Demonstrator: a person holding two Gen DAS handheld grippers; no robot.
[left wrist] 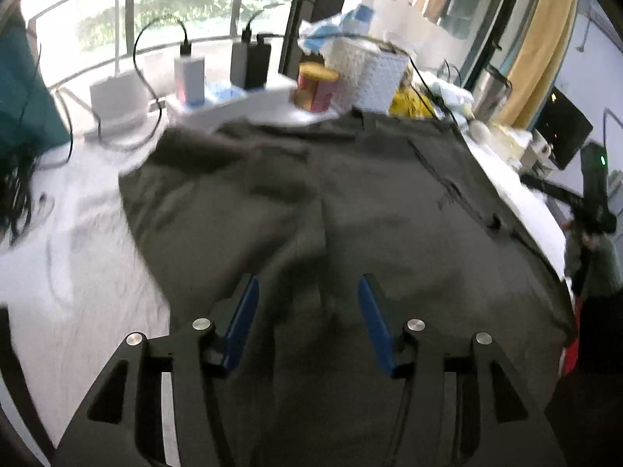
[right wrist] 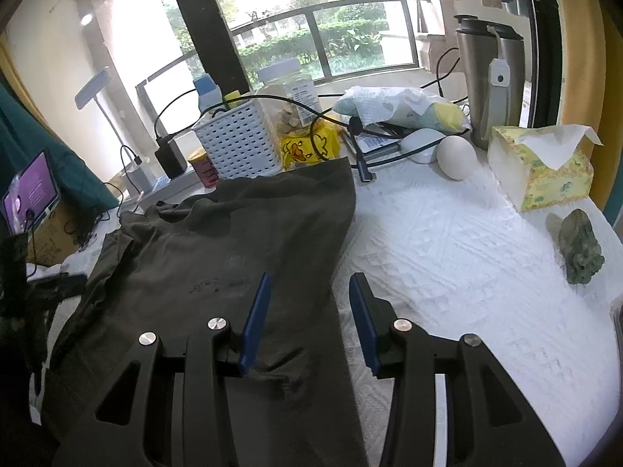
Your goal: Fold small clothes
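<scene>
Left wrist view: the left gripper (left wrist: pixel 307 303) hangs over the dark olive shirt (left wrist: pixel 350 202), its blue pads (left wrist: pixel 243 319) standing apart with cloth below them but nothing pinched between. The picture is blurred. The shirt lies spread on the white-covered table (left wrist: pixel 78 233), reaching from the near edge toward the far edge, where a white basket (left wrist: pixel 370 74) and chargers crowd the back. On the shirt's left side the cloth is bunched and lumpy — that sleeve side has not been laid flat. A ridge runs up the middle from between the fingers.

Right wrist view: the right gripper (right wrist: pixel 307 311) sits with its jaws apart as well, straddling the shirt's (right wrist: pixel 218 257) right edge — the left pad over the cloth, the right pad over bare table cover (right wrist: pixel 447 241). Nothing is clamped. The collar lies toward the far left; the right edge runs fairly straight from the near edge up to the basket (right wrist: pixel 237 140). An egg-shaped thing (right wrist: pixel 457 157), a tissue box (right wrist: pixel 541 167) and a steel flask stand along the far right, clear of the shirt.

My reading: the step is to take hold for a fold. To do it well, smooth the bunched left side first, then pinch only one layer at hem and shoulder, lift low, and carry the edge across so it lands parallel to the opposite side, keeping away from the cables at the back.
</scene>
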